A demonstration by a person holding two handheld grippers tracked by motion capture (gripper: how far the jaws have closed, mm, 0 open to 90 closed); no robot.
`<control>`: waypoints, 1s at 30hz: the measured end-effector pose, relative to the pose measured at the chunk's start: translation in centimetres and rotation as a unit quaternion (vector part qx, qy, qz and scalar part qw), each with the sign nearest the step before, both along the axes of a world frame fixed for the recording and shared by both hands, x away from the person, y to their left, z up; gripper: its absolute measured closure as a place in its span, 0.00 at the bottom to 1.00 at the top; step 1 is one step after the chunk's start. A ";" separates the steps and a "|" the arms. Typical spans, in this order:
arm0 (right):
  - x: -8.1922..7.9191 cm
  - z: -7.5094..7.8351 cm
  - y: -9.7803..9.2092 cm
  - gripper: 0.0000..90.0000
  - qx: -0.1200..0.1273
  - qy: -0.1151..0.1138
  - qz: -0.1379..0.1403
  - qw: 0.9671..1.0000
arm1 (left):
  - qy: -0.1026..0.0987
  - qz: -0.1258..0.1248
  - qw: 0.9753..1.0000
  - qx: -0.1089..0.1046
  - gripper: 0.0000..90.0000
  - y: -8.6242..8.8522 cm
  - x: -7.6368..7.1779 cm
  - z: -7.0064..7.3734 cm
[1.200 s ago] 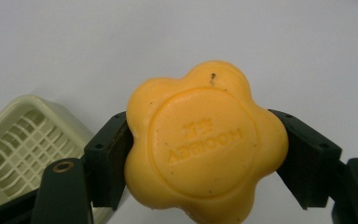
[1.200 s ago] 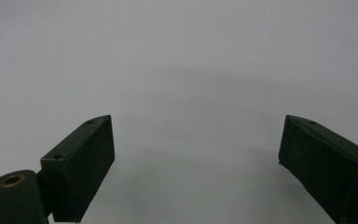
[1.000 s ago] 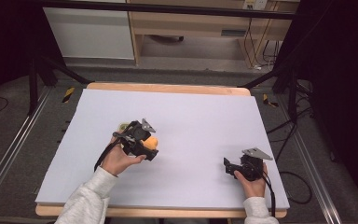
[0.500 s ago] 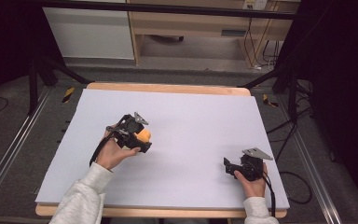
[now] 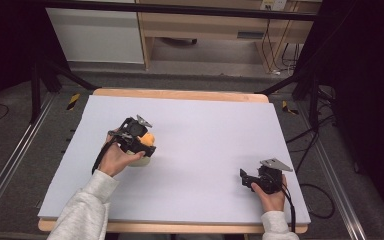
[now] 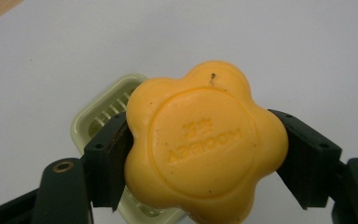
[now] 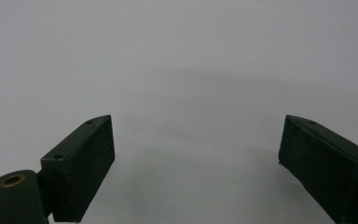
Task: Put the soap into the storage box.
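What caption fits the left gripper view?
Left gripper grips an orange soap above a pale green dish.

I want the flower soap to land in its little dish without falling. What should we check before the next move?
1. Soap gripped: ok. The left gripper has its jaws pressed on both sides of the orange flower-shaped soap.
2. Dish ready: ok. The pale green soap dish sits on the table, and the part in view is empty.
3. Soap over dish: cannot tell exactly. In the left gripper view it covers only part of the dish.
4. Height above dish: cannot tell; the soap hides the gap.
5. Other hand out of the way: ok. The right gripper is open, far off near the table's right side.
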State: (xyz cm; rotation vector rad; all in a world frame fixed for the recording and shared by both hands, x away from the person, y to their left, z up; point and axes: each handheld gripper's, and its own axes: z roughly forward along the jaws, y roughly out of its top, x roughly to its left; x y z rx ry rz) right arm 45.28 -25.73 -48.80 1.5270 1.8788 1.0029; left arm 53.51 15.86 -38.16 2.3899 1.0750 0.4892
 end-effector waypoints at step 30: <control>0.0 0.0 -0.1 0.12 0.000 0.000 0.000 1.000 | 0.018 0.046 0.999 -0.003 0.29 2.5 2.4 -2.3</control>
